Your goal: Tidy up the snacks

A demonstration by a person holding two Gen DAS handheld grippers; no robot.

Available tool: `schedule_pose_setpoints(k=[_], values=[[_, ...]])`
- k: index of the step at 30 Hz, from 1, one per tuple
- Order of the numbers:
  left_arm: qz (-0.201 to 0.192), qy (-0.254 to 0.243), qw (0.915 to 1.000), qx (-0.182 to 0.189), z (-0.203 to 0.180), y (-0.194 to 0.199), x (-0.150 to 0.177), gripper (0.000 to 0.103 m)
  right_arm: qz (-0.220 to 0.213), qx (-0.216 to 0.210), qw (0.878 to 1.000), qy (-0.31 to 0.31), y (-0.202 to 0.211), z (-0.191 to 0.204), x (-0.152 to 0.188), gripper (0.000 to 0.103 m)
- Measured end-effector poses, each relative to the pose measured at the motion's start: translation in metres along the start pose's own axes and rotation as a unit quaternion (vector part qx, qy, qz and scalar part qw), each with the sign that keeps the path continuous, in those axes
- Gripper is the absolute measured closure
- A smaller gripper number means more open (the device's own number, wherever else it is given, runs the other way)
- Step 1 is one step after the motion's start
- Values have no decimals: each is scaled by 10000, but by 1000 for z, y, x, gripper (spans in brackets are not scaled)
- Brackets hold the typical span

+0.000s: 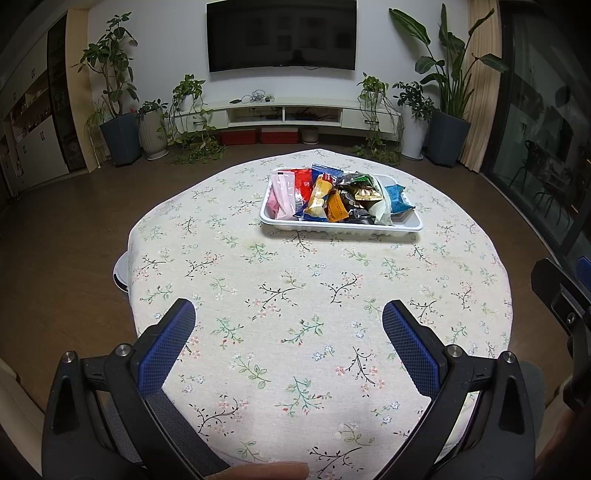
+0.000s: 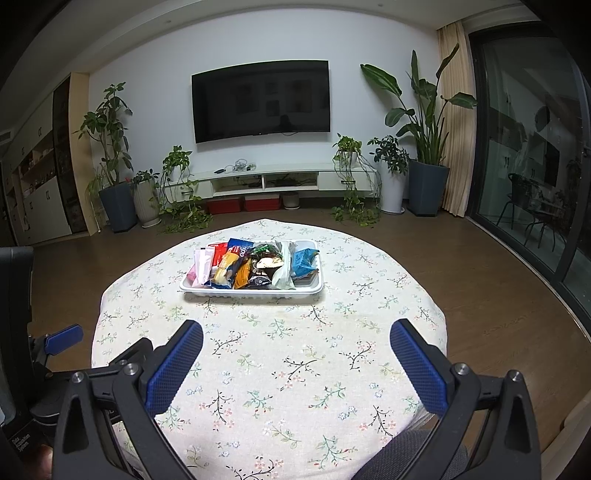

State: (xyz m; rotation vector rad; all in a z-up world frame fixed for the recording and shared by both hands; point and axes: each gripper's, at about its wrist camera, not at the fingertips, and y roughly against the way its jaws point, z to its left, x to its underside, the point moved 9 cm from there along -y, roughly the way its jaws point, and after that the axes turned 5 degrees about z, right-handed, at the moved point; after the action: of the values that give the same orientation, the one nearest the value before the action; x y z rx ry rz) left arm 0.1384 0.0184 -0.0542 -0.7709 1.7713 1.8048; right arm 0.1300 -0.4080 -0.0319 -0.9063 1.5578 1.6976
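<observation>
A white plastic tray (image 1: 340, 226) holds several wrapped snacks on the floral tablecloth at the table's far side; it also shows in the right wrist view (image 2: 251, 291). The snacks include a pink packet (image 1: 282, 194), a red one (image 1: 303, 184), a yellow one (image 1: 319, 195) and a blue one (image 1: 395, 197). My left gripper (image 1: 288, 317) is open and empty over the near part of the table. My right gripper (image 2: 295, 336) is open and empty, also well short of the tray. Part of the right gripper shows at the right edge of the left wrist view (image 1: 565, 295).
The table (image 1: 295, 350) is round with a floral cloth. Beyond it are wood floor, a TV (image 1: 281, 35) on the wall, a low white console (image 1: 280, 114), potted plants on both sides and a glass door (image 2: 535, 166) at the right.
</observation>
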Motion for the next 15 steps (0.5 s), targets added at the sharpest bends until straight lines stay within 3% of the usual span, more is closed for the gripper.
schedule_pose_setpoints(k=[15], values=[[43, -2, 10000, -24, 4, -3, 2, 0, 36, -8, 10000, 14, 4, 2, 9, 0]])
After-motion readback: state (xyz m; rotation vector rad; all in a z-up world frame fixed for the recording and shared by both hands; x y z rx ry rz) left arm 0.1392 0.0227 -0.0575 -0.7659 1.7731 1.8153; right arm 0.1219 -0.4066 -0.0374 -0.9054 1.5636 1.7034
